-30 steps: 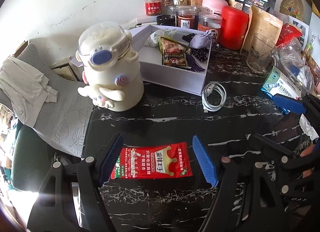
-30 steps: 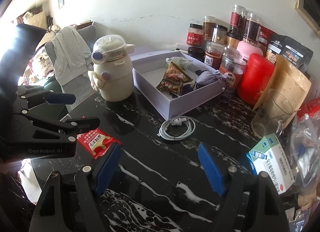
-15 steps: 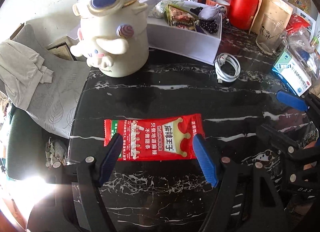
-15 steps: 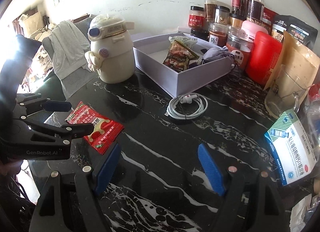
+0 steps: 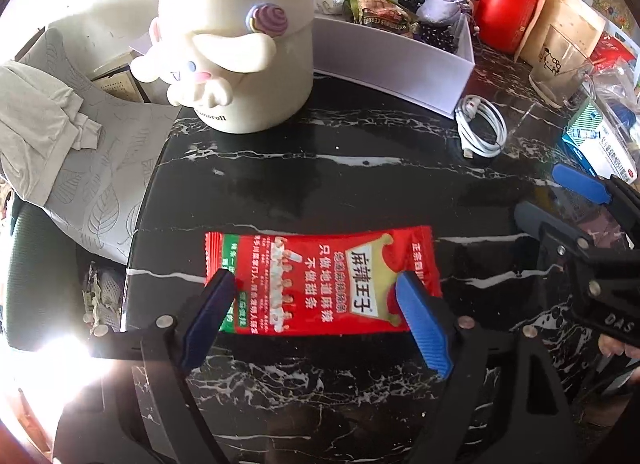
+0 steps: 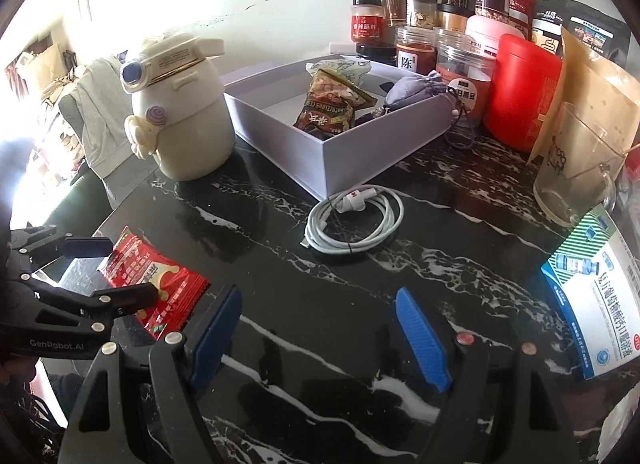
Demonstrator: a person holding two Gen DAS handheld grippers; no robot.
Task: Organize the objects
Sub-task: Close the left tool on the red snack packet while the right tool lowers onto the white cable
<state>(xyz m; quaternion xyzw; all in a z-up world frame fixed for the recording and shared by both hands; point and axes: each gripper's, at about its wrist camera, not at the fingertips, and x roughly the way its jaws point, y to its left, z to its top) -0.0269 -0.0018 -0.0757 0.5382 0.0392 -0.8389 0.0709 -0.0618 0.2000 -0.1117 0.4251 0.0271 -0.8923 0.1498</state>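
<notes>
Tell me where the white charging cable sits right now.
In the right wrist view, the coiled white cable lies mid-table on the black marble, just in front of the white box's near corner, left of the glass mug.

The left gripper tips steeply downward with its blue-padded jaws opening and pressing on nothing, while the right gripper angles down beside it, jaws spread wide and empty.

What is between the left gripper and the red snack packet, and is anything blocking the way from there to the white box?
Nothing visible. The left gripper has its jaws opening right over the red packet, which lies flat between the fingers. The bare table runs up to the white box; the cream jar and the cable sit to either side.
</notes>
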